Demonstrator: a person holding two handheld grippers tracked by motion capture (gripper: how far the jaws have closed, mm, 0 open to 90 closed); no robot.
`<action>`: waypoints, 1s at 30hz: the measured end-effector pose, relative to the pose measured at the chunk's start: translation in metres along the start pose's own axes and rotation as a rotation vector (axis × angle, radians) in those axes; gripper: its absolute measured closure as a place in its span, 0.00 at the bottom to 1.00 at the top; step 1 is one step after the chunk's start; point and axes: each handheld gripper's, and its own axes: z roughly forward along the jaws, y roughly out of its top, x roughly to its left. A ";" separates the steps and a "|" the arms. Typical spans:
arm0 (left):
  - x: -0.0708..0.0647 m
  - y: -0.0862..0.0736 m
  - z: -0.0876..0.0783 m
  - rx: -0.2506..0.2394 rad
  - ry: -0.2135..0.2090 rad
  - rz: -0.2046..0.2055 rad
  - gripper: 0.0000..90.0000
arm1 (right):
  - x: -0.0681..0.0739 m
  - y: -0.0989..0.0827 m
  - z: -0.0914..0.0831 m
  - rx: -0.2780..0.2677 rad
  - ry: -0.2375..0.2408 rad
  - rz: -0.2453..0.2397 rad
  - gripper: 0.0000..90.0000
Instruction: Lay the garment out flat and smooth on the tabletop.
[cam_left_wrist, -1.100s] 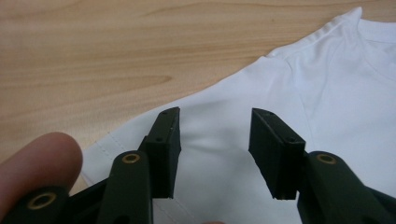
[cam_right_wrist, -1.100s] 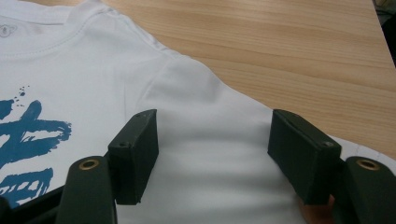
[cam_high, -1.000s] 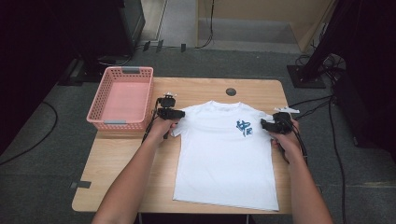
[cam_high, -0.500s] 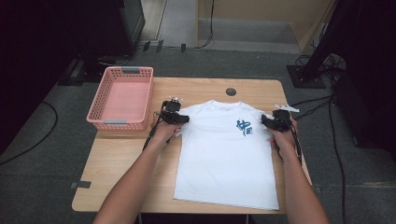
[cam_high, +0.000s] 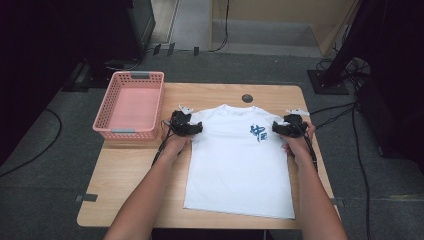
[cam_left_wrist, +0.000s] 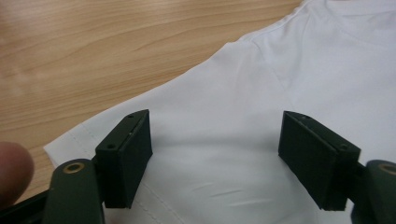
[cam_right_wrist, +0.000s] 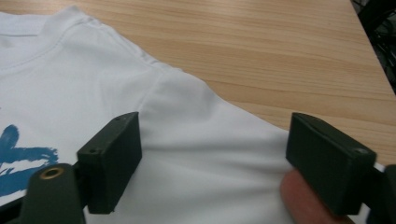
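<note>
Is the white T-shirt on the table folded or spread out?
Spread out: the T-shirt lies flat, front up, blue print showing, both sleeves out sideways.

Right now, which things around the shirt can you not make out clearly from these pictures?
- T-shirt: sleeve ends, high view, covered by the left tool and right tool.
- Blue print: right gripper view, cut off by the picture edge; too small to read in the high view.
- Pink basket: far inner wall, hidden by its rim.

A white T-shirt (cam_high: 235, 165) with a blue chest print lies flat, front up, spread on the wooden table (cam_high: 130, 185).
</note>
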 end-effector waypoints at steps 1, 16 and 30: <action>0.001 0.000 0.000 0.003 -0.008 -0.003 0.27 | 0.000 0.000 0.000 0.001 0.010 -0.009 0.15; 0.000 -0.002 -0.002 0.036 0.023 0.049 0.00 | 0.019 0.002 -0.029 -0.016 0.102 -0.064 0.01; -0.003 -0.012 -0.013 0.032 0.004 0.052 0.00 | 0.007 -0.013 -0.056 -0.023 0.131 -0.026 0.01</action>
